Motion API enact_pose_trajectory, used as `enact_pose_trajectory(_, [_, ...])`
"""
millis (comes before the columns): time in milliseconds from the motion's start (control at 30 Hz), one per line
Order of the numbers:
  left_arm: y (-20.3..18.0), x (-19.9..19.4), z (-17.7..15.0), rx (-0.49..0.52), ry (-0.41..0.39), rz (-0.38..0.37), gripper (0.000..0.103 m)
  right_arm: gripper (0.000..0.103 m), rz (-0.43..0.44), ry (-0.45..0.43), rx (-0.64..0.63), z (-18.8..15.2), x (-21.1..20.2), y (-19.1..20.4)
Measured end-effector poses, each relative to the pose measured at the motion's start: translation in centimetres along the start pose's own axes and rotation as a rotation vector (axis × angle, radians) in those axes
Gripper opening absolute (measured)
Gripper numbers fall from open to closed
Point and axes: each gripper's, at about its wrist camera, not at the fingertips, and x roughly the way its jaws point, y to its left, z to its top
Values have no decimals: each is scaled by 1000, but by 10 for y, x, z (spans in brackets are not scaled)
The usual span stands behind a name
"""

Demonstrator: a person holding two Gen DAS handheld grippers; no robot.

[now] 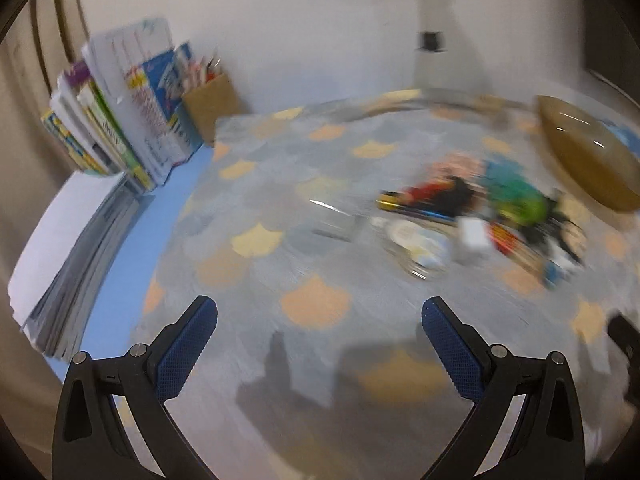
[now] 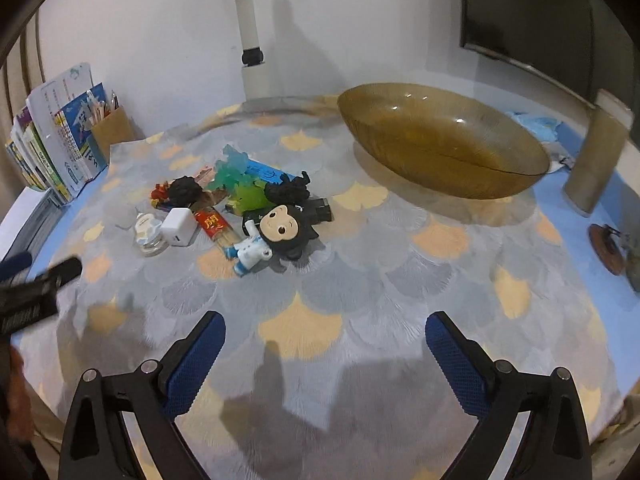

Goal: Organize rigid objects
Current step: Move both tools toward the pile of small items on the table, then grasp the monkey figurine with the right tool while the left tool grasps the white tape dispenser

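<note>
Left gripper (image 1: 319, 312) and right gripper (image 2: 325, 328) both gape wide, empty, above the tabletop's near edge. Toy pile (image 2: 244, 204) sits mid-table; amber glass bowl (image 2: 442, 140) toward the far right corner, likely the collecting dish.

Place: a home, likely a study or living corner.
Counter: covered with a cloth (image 2: 360, 264) printed in grey and yellow fan leaves, set against a plain white wall (image 2: 160, 40).
Reading matter: upright books (image 2: 60, 144) and a stack of papers (image 1: 60, 248) at the far left edge.
Stationery: a brown box of pencils (image 2: 112, 128) beside the books.
Household items: an amber glass bowl (image 2: 440, 140), small toy figures (image 2: 280, 228), a white charger plug (image 2: 178, 226).
Screen: a dark wall-mounted panel (image 2: 540, 12), top right.
</note>
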Motion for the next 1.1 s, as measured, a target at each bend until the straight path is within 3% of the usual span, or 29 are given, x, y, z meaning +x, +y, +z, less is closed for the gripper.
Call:
enact_pose_trajectory(100, [20,21,10,-100,72,-114,101,93,56,38,-4,4,18,0])
enact_pose_trajectory(167, [20,30,10,-153,95,-183,101,72,107,78,4,4,30,0])
enact_pose_trajectory(200, [15,34,9,-160,107,-214,101,69,135,103,13,6,38,0])
enact_pose_trajectory(367, [-25,47,9,-94,94,-156,101,64,179,96,22,20,44,5])
enact_pose_trajectory(467, [-32,55,13,-86,94,-135,91,64,233,98,60,36,48,6])
enact_pose_trajectory(633, [-31,60,23,-92,98,-162,91,63,229,115,116,53,63,2])
enact_pose_trajectory(767, [-43,64,29,-72,98,-189,91,41,234,136,80,56,71,14])
enact_pose_trajectory(867, [-57,72,33,-40,99,-179,90,41,220,121,24,53,69,24])
enact_pose_trajectory(933, [-63,77,32,-9,89,-184,79,41,220,118,11,52,67,23])
enact_pose_trajectory(967, [-63,75,32,2,79,-197,61,41,223,118,11,50,67,23])
enact_pose_trajectory(1100, [-52,60,21,24,64,-286,61,41,234,112,18,46,59,12])
